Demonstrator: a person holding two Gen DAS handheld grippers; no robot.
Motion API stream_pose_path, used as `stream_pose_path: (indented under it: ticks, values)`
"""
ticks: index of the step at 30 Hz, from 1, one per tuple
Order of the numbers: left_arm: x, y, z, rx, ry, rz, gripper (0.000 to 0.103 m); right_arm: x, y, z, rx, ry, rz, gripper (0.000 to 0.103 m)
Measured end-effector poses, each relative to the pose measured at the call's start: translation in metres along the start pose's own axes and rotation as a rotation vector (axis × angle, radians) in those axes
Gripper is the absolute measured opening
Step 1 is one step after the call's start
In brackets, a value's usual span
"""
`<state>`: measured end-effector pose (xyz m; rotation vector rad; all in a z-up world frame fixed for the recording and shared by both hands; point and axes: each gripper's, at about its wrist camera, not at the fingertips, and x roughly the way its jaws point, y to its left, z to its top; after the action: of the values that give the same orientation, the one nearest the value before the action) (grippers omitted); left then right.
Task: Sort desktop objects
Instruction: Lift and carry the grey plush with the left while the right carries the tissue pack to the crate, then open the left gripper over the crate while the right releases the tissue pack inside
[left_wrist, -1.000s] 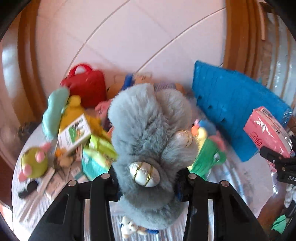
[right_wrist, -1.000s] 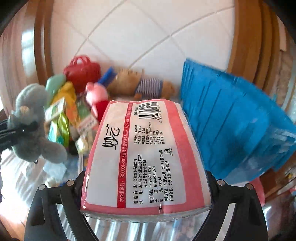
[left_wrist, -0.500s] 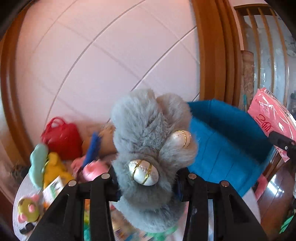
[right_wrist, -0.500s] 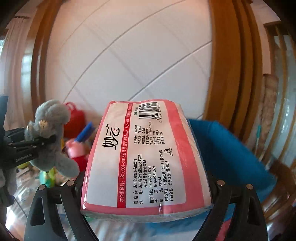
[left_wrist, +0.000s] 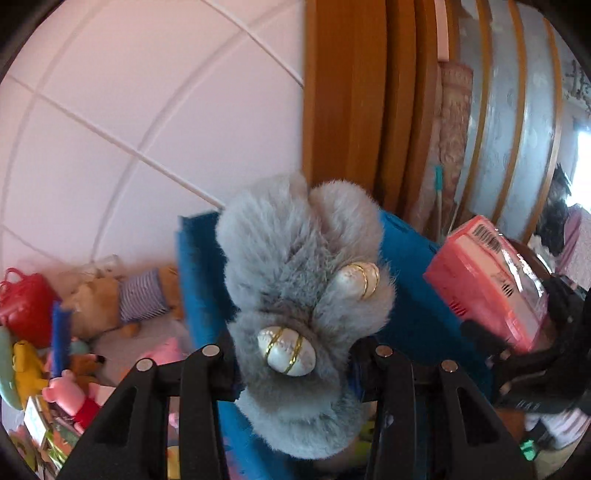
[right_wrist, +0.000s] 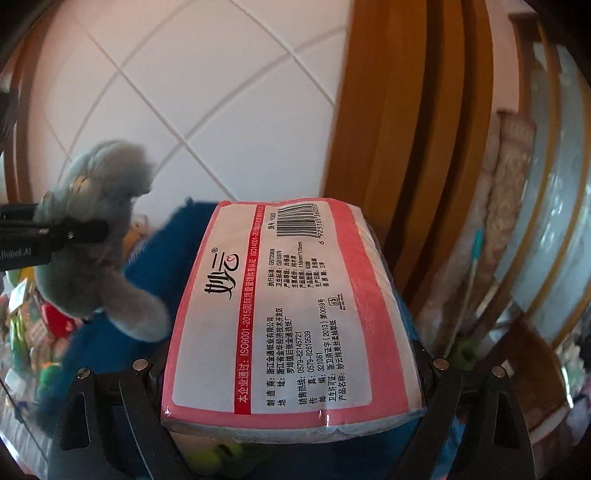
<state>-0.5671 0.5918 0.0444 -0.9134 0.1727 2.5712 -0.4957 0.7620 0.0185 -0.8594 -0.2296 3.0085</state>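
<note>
My left gripper (left_wrist: 295, 360) is shut on a fluffy grey plush toy (left_wrist: 299, 295) with pearly gold-banded eyes, held in the air over a blue basket (left_wrist: 417, 295). My right gripper (right_wrist: 291, 363) is shut on a pink-and-white tissue pack (right_wrist: 291, 306) with a barcode, also above the blue basket (right_wrist: 155, 258). In the left wrist view the tissue pack (left_wrist: 487, 280) hangs to the right of the plush. In the right wrist view the grey plush toy (right_wrist: 99, 236) sits to the left, pinched in the left gripper (right_wrist: 92, 229).
Toys lie left of the basket: a red bag (left_wrist: 22, 299), a brown bear in a striped shirt (left_wrist: 122, 295), a pink pig doll (left_wrist: 85, 391), a yellow toy (left_wrist: 26, 365). Behind stand a white tiled wall (left_wrist: 129, 110) and a wooden frame (left_wrist: 351, 92).
Both grippers have swung right with their loads and now hang over the blue basket. The toy pile has slid to the left edge of both views. Both grips are unchanged.
</note>
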Motion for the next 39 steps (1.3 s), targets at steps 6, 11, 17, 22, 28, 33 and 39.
stream_pose_path:
  ticks: [6, 11, 17, 22, 28, 33, 39]
  values:
    - [0.060, -0.026, -0.004, 0.002, 0.134, 0.019, 0.041, 0.042, -0.025, -0.017, 0.051, 0.055, 0.054, 0.092]
    - [0.071, -0.028, -0.015, 0.017, 0.153, 0.067, 0.072, 0.049, -0.039, -0.026, 0.090, 0.059, 0.087, 0.092]
    - [0.064, -0.024, -0.023, 0.013, 0.152, 0.069, 0.084, 0.047, -0.039, -0.016, 0.084, 0.027, 0.084, 0.093]
    - [0.063, -0.024, -0.026, 0.013, 0.157, 0.061, 0.084, 0.053, -0.040, -0.007, 0.083, 0.012, 0.101, 0.095]
    - [0.065, -0.024, -0.026, 0.015, 0.167, 0.059, 0.084, 0.055, -0.047, -0.004, 0.096, 0.015, 0.107, 0.102]
    - [0.060, -0.024, -0.027, 0.007, 0.157, 0.048, 0.084, 0.057, -0.048, -0.004, 0.095, 0.026, 0.096, 0.102]
    - [0.047, -0.022, -0.033, 0.006, 0.136, 0.044, 0.084, 0.052, -0.045, -0.004, 0.081, 0.007, 0.069, 0.103]
